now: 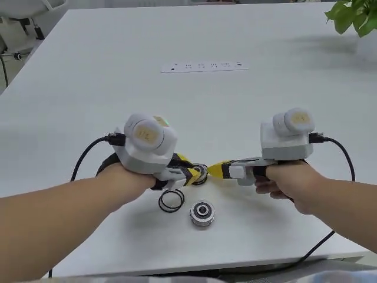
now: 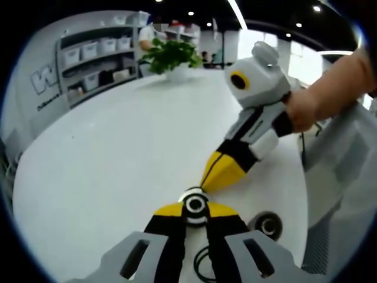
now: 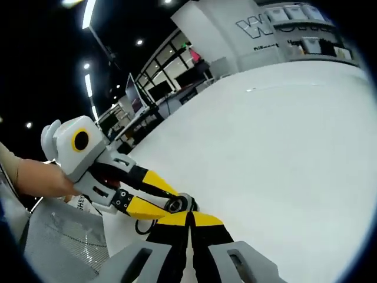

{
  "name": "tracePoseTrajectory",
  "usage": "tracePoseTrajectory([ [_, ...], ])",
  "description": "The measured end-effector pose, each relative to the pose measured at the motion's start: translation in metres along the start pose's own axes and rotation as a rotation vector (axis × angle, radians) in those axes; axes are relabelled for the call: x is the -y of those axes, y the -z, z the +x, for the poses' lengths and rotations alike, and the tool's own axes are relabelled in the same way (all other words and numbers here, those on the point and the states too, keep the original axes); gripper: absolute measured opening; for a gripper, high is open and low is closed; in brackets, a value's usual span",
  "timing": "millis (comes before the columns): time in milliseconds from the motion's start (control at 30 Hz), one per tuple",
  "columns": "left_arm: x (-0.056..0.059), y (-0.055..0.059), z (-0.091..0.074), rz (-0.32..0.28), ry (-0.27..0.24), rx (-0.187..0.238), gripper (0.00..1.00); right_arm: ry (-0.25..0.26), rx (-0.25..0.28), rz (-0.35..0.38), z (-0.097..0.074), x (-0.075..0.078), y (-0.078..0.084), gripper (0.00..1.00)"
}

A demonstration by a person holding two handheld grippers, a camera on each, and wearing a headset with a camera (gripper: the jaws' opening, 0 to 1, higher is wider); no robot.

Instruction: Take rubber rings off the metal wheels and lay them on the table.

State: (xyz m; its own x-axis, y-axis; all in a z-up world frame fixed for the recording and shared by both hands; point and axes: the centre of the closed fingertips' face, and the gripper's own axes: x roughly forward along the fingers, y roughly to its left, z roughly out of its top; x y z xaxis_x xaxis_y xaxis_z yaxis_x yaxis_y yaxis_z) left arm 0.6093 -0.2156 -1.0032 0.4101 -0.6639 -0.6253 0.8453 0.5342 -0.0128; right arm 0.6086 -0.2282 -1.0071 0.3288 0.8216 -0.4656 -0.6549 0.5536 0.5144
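Left gripper clamped tight on metal wheel. Loose rubber rings lie on table at its 7 o'clock, second wheel at 6. Right gripper at 3 o'clock, jaws pressed together, tips touching held wheel.

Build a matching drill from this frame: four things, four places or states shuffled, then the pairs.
Things:
1 left gripper
2 right gripper
3 rings
4 plant

Places or states:
a flat on the table, beside the loose wheel
b shut on the held wheel
c at the table's far corner
d shut, tip at the held wheel

Pairs: 1-b, 2-d, 3-a, 4-c
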Motion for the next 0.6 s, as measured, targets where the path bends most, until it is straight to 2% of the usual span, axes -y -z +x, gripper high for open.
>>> tracePoseTrajectory([
  [67, -0.0001, -0.0001, 0.0002, 0.001, -0.002, -0.002, 0.13, -0.026, 0.009, 0.008, 0.0004, -0.0066, -0.0015, 0.00],
  [133, -0.0004, 0.0000, 0.0003, 0.002, -0.004, -0.003, 0.13, -0.010, -0.002, -0.021, 0.0001, -0.0075, -0.0001, 0.00],
  [600, -0.0003, 0.0005, 0.0001, 0.008, -0.010, -0.008, 0.12, -0.012, -0.006, -0.040, -0.0016, -0.0111, -0.0015, 0.00],
])
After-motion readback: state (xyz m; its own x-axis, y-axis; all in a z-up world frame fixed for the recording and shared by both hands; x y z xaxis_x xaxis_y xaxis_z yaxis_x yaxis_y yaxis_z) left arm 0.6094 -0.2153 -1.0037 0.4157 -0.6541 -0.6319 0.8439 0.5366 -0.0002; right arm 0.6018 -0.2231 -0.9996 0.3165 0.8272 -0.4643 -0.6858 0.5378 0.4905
